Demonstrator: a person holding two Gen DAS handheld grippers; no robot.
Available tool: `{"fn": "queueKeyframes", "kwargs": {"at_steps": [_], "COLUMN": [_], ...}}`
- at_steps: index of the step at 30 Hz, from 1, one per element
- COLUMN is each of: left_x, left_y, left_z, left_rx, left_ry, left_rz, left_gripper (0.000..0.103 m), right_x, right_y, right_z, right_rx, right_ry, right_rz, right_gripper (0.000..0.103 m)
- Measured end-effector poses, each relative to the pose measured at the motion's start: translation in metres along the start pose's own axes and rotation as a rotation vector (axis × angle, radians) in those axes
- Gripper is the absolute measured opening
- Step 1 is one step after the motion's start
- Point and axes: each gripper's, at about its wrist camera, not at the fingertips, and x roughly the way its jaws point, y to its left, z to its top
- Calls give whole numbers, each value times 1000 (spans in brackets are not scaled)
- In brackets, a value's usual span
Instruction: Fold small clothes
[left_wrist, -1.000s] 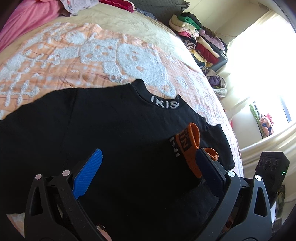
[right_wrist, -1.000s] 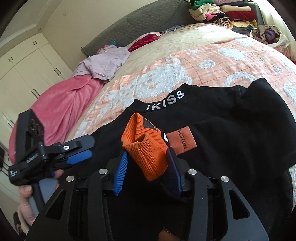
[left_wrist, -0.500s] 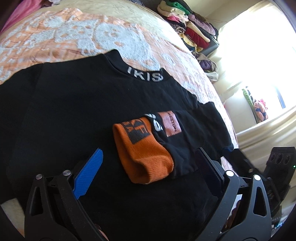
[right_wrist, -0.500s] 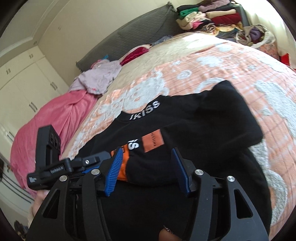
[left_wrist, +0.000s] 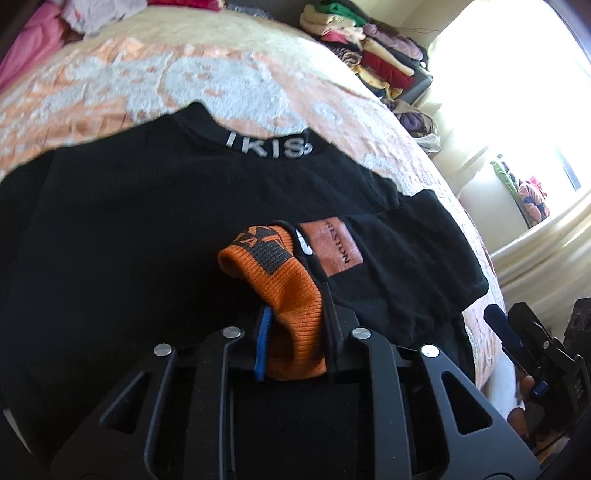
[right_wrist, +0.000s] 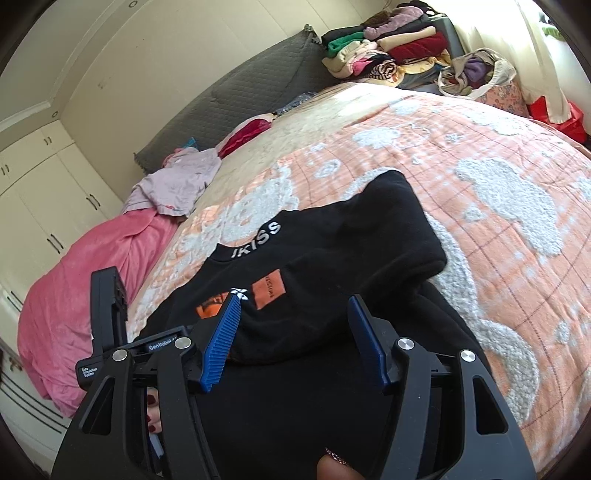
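Peach bedspread (right_wrist: 461, 155) under black sweater (left_wrist: 129, 229); left fingers (left_wrist: 263, 343) pinching orange cuff (left_wrist: 284, 295), right fingers (right_wrist: 219, 343) spread.

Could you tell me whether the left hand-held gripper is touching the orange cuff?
Touching: the left wrist view shows the left hand-held gripper closed on the orange cuff.

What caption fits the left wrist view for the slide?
Left gripper shut on the orange cuff of a black sweatshirt spread on the bed.
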Motion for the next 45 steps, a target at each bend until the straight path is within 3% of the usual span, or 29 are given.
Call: {"fn": "queueKeyframes", "kwargs": {"at_steps": [9,15,24,29,32,36,45], "left_x": [-44,-81,-77,-91,-98,-86,-27], "left_y": [9,25,45,47,39,33,48], "left_z": [16,23,14,14,14,12,-6], "left_rx": [11,-17,-26,-2,38,60,57], "left_ry": [-126,-192,-115,-161,-184,-150,46], "left_rz": [-6,31,118,150,177,163,221], "left_gripper": [7,7,11,11,18,22,28], "right_x": [1,1,8,13,20,32,69], "right_y": [-14,-17,-18,-14,-6,8,35], "right_z": [-5,-6,-7,-4,1,8,25], "right_rx": [29,33,9,-34,-73,-145,-248], "right_ry": [7,8,21,27,37,48,115], "right_rz": [-38,-52,-109,-158,-177,-195,-199], "right_gripper": [60,60,59,60,62,62,62]}}
